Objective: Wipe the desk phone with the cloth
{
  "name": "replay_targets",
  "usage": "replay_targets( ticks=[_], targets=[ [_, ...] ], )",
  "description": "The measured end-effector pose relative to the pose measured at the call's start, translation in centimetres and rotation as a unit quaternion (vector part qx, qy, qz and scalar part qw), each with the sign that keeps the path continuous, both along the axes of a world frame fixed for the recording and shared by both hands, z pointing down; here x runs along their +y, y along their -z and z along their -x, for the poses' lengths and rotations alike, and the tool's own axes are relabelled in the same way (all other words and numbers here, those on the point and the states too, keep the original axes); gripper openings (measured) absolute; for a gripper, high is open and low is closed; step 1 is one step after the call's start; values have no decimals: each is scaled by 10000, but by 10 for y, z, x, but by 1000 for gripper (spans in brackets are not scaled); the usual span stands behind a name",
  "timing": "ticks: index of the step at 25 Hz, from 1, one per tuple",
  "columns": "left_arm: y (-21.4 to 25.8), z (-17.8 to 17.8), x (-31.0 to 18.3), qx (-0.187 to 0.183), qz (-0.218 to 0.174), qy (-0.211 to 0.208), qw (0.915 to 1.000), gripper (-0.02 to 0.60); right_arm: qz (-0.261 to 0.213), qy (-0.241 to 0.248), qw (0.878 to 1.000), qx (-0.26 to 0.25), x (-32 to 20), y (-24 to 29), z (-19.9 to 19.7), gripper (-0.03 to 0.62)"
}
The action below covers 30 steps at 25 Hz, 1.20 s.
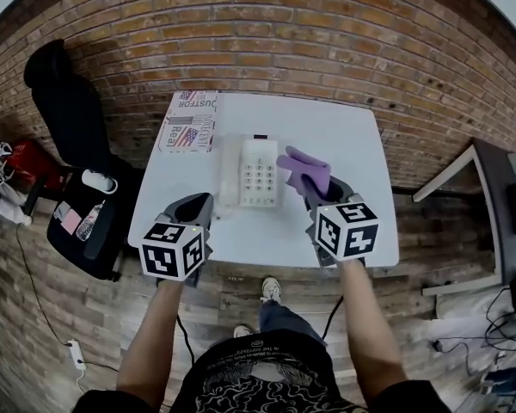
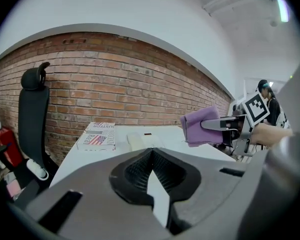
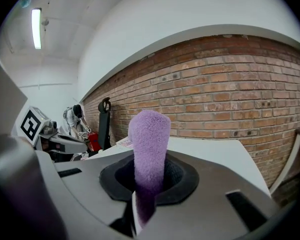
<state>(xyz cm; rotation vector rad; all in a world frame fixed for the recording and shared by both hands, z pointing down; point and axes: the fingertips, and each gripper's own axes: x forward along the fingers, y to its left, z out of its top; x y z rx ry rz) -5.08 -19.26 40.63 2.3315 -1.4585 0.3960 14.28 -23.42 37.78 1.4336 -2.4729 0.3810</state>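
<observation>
A white desk phone (image 1: 251, 172) lies in the middle of the white table (image 1: 344, 136), keypad up. My right gripper (image 1: 314, 188) is shut on a folded purple cloth (image 1: 305, 169), held just right of the phone and a little above the table. In the right gripper view the cloth (image 3: 149, 134) sticks up from between the closed jaws of the right gripper (image 3: 149, 181). My left gripper (image 1: 198, 209) hovers at the phone's front left corner, jaws together and holding nothing. In the left gripper view the left gripper (image 2: 152, 156) points at the phone (image 2: 140, 140), with the cloth (image 2: 200, 126) off to the right.
A flat box with a flag print (image 1: 189, 120) lies at the table's back left corner. A black office chair (image 1: 69, 119) stands left of the table. A brick wall runs behind it. Another desk (image 1: 490, 188) stands to the right.
</observation>
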Motion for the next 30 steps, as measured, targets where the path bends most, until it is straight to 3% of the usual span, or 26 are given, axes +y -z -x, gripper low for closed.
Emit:
replay_targets(
  ticks=[16,30],
  targets=[
    [-23,-8,-110,-12,295,445,9986,6,654,-115,9977,-102,-152,-65,-16,44],
    [-43,-1,-142,-140,529,877,9946,6,1266,332,9904,-435,-198,-118,17,44]
  ],
)
